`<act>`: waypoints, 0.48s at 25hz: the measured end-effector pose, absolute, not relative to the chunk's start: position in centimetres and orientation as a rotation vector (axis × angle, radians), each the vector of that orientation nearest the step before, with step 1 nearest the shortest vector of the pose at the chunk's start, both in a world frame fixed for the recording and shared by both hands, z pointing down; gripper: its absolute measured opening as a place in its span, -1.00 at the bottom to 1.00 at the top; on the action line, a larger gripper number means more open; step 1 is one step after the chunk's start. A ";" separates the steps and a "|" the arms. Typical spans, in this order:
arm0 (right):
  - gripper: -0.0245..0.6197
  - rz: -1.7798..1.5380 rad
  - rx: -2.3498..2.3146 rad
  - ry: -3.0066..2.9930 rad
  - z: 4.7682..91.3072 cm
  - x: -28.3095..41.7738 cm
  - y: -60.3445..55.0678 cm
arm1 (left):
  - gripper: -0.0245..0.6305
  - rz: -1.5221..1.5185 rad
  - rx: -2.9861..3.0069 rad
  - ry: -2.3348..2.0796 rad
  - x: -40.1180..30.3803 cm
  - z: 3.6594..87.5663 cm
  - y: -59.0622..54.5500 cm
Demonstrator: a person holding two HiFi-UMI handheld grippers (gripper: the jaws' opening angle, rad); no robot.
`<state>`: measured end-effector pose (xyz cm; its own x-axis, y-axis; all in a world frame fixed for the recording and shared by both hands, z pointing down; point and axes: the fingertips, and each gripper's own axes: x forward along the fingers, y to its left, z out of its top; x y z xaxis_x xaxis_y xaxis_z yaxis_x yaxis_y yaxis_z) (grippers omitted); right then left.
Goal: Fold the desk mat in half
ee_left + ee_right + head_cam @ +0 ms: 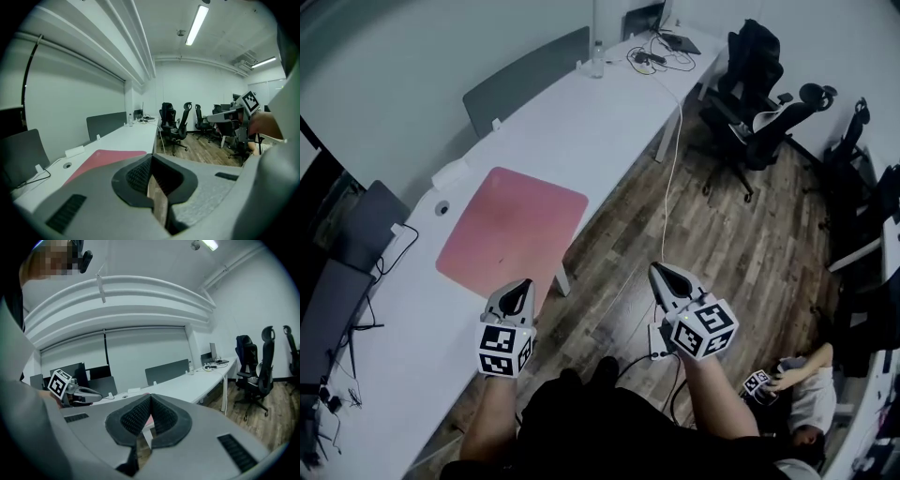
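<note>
While one desk mat (514, 234) lies flat, left gripper (522, 286), right gripper (661, 272) both clenched, empty; chairs (750, 103) maybe three.

Long white desk (572, 122), pink desk mat (514, 230) flat on it

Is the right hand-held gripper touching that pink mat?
Apart. The head view shows the right hand-held gripper over the wooden floor, well clear of the pink mat.

The left gripper (522, 286) hides the near corner of the desk mat (511, 230). Items (661, 52) at the far end of the desk (581, 122) are too small to name.
</note>
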<state>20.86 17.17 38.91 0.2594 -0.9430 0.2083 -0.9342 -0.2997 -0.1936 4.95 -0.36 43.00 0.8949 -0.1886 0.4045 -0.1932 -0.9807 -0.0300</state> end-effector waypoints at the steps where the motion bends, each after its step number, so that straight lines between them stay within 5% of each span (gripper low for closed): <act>1: -0.95 -0.451 -2.458 1.861 39.0 20.8 16.3 | -0.92 0.655 3.044 -0.317 4.7 43.1 -0.8; 12: -0.95 -0.451 -2.381 2.137 38.2 17.9 1.5 | -0.92 0.582 2.949 -0.472 0.4 45.0 -10.2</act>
